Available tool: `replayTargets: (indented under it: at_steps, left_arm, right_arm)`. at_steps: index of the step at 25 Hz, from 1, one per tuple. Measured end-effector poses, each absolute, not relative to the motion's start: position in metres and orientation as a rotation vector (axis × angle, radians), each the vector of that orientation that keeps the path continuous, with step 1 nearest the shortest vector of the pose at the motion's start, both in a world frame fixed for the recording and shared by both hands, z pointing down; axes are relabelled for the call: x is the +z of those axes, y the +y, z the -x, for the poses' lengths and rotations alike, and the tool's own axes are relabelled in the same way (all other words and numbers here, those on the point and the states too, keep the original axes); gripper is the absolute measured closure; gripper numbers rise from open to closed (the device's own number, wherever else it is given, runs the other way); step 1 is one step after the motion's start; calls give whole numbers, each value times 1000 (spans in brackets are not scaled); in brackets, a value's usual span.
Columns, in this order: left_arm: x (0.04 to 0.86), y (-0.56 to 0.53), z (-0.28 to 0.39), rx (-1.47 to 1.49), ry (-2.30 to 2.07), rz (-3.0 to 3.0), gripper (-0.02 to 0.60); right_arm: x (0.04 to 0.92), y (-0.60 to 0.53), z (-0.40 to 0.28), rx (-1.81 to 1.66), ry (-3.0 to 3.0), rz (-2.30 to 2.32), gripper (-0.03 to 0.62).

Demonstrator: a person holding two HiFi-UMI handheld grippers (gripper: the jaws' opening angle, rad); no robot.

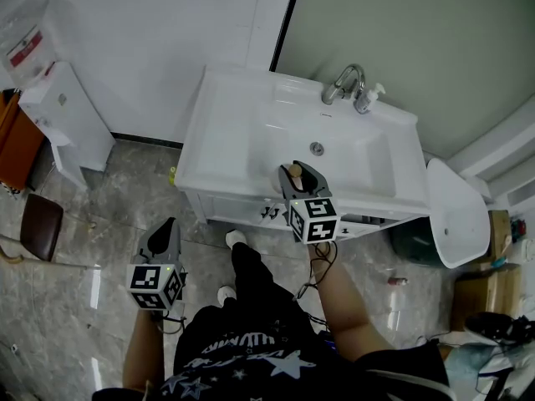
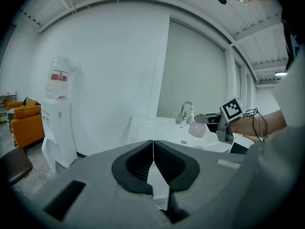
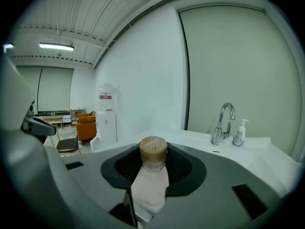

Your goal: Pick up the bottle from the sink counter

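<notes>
Nearest me, my left gripper (image 1: pixel 168 226) hangs low over the grey marble floor (image 1: pixel 75 307), off the front left corner of the table. Its jaws are pressed together with nothing between them. Open floor lies all round it, with one brown stool (image 1: pixel 40 226) well off to its left.

Higher and further forward, my right gripper (image 1: pixel 298 174) is clamped on the one bottle (image 3: pixel 151 185), which is pale and translucent with a tan cap (image 3: pixel 153 150) (the cap pokes up past the jaw pads). In the head view this gripper sits over the front edge of the white table (image 1: pixel 226 132), just in front of the basin (image 1: pixel 359 161). In the left gripper view the bottle looks lifted clear of the surface.

Left of the basin the table top is a broad, flat, open stretch running to its left edge. The basin has one drain (image 1: pixel 317 149). At its back rim stand one chrome faucet (image 1: pixel 344 82) and, just beside it on the right, one white soap dispenser (image 1: pixel 369 98), both well apart from the bottle.

Further left, against the white wall (image 1: pixel 167 23), stands one water cooler (image 1: pixel 63 111), with a strip of floor between it and the table's left edge.
</notes>
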State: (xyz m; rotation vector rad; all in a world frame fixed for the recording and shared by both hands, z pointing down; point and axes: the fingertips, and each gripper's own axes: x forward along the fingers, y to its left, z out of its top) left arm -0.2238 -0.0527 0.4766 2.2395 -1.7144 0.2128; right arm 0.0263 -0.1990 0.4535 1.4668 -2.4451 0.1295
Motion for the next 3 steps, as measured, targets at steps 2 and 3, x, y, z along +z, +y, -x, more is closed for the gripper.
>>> replayTargets:
  at_steps: [2,3]
  left_arm:
    - [477,-48,223,207,-1712,-2244,561]
    - [478,-45,223,204,-1710,-2246,561]
  right_arm:
    - [454,-192,-28,128,-2440,-1473,459]
    - [454,-189,-28,127,-2437,-1477,459]
